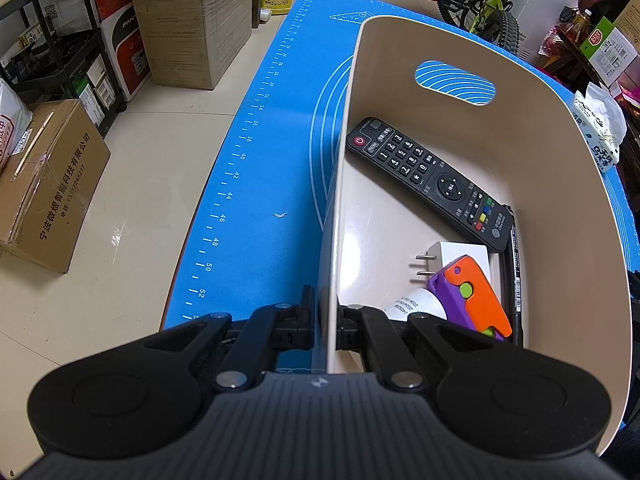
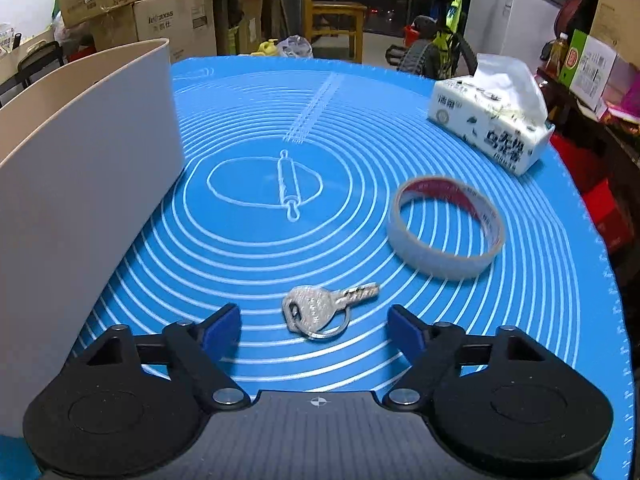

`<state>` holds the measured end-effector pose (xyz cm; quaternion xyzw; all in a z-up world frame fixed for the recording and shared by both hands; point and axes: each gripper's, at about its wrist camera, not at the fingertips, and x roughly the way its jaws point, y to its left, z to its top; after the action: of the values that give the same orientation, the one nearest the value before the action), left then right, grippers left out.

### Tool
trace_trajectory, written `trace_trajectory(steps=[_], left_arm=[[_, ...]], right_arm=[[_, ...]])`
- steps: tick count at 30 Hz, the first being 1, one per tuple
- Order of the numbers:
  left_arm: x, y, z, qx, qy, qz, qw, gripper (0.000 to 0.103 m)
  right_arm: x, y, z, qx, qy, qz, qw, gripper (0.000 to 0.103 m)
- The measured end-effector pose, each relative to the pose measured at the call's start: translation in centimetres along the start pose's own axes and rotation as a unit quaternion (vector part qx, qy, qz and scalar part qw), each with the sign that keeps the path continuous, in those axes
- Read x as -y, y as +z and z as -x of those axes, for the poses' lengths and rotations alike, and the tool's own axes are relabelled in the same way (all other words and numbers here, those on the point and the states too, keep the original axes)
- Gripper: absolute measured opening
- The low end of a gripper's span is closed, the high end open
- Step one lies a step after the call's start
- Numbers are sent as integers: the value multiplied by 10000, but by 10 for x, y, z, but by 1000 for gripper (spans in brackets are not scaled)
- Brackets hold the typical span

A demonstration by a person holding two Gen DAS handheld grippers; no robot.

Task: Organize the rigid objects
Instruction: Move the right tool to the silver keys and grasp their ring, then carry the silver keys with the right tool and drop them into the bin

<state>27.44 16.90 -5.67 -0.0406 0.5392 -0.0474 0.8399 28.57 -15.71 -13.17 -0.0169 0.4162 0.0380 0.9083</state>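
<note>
left hand-held gripper (image 1: 324,322): black, silver screws | right hand-held gripper (image 2: 314,326): blue pads, ribbed grey body

Cardboard boxes (image 1: 192,20) crowd the beige tiled floor (image 1: 152,184).

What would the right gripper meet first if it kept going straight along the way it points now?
Most likely the key on its ring, lying on the blue mat between the open fingers of the right gripper. Nothing else sits in that line; the tape roll lies further off to the right. Depth is hard to judge.

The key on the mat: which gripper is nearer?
Right. The right gripper hangs open over the key; the left gripper is clamped on the bin wall.
</note>
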Motion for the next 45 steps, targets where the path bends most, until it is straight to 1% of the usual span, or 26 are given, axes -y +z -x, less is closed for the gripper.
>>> trace_trajectory(steps=[1,3,6,9,10,11,12,13,15,19,24,30,33,37,42,45], left_arm=[[0,0,0,1,-1,1,10000,6],[0,0,0,0,2,-3,10000,6],[0,0,0,0,1,-1,10000,6],[0,0,0,1,-2,0,10000,6],[0,0,0,0,-4,2,10000,6],[0,0,0,0,0,-2,10000,6],[0,0,0,1,2,-4,10000,6],[0,0,0,1,2,-2,10000,6],[0,0,0,0,-1,2,10000,6],[0,0,0,0,-2,1,10000,6],[-1,0,0,0,-4,2,10000,6],[0,1,-1,0,4,-4,10000,6],[0,1,-1,0,2,-6,10000,6],[0,1,-1,0,0,-3,10000,6],[0,1,-1,0,-7,1,10000,6],[0,1,-1,0,-10,4,10000,6]], right_arm=[[0,-1,1,33,27,8,10000,75],[-1,-1,2,73,34,-1,10000,73],[-1,1,1,140,-20,-86,9999,67],[-1,4,-2,191,-56,-149,9997,66],[-2,4,-2,207,-78,-113,9997,62],[-2,4,-2,244,-12,-79,9997,60],[-3,4,-2,252,-35,-58,9997,54],[-5,5,-1,265,-34,-28,9996,44],[-9,5,0,287,-12,55,9996,40],[-17,1,3,348,12,294,9990,39],[-14,-1,6,426,4,61,9991,39],[-15,5,20,697,25,61,9975,39],[-20,15,32,911,80,99,9958,39],[-31,36,53,1279,231,199,9913,39],[-52,62,80,1695,480,415,9835,39],[-67,73,91,1825,688,581,9791,39]])
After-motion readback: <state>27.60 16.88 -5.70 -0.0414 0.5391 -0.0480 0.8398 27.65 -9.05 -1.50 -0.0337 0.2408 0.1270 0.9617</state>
